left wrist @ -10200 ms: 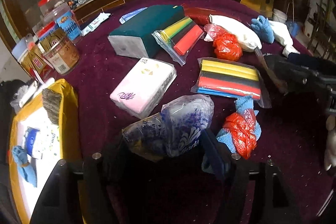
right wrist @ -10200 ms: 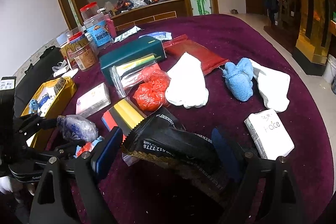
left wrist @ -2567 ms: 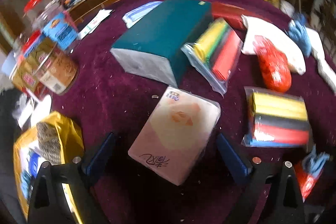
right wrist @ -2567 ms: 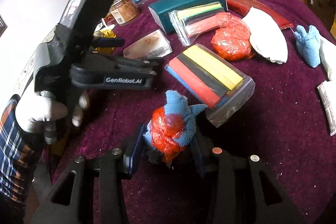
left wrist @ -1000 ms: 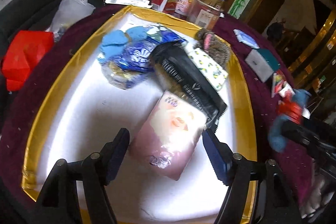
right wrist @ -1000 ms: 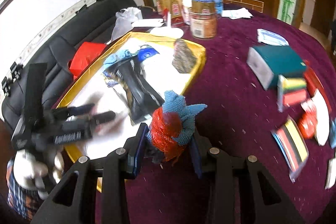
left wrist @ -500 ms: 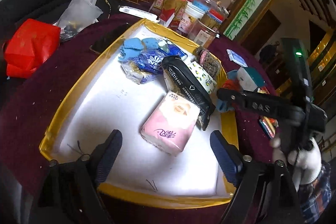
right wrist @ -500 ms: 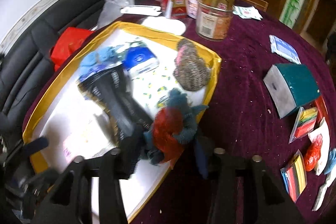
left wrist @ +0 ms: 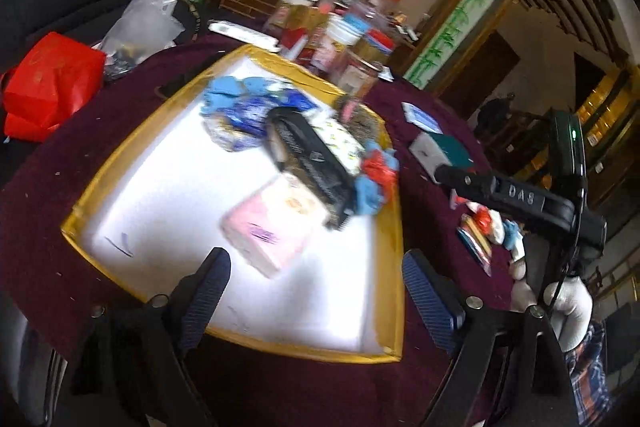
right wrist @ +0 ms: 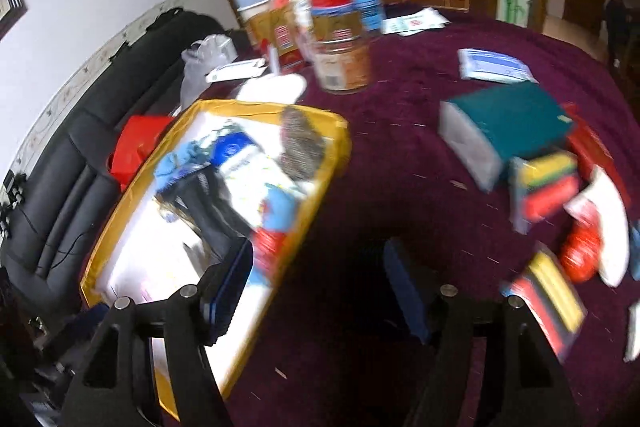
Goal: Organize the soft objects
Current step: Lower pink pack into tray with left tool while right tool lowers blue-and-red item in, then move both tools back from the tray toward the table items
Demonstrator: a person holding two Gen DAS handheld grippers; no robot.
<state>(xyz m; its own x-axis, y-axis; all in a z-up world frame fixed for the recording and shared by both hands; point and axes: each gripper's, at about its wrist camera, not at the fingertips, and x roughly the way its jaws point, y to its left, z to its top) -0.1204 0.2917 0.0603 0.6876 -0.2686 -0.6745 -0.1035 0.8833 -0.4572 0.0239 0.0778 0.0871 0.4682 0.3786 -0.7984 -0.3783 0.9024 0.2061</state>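
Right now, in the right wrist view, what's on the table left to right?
Gold-rimmed tray → clear jar → teal box → bag of coloured strips → red mesh bundle.

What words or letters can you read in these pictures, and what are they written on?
"DAS": white letters on the black body of the right gripper, seen from the left wrist.
Pink tissue pack in the yellow tray: a dark scribble, too blurred to read.
Black packet in the tray: pale print, too blurred.
Jars on the table: coloured labels, too blurred.
Blue-and-white packet: print too small.
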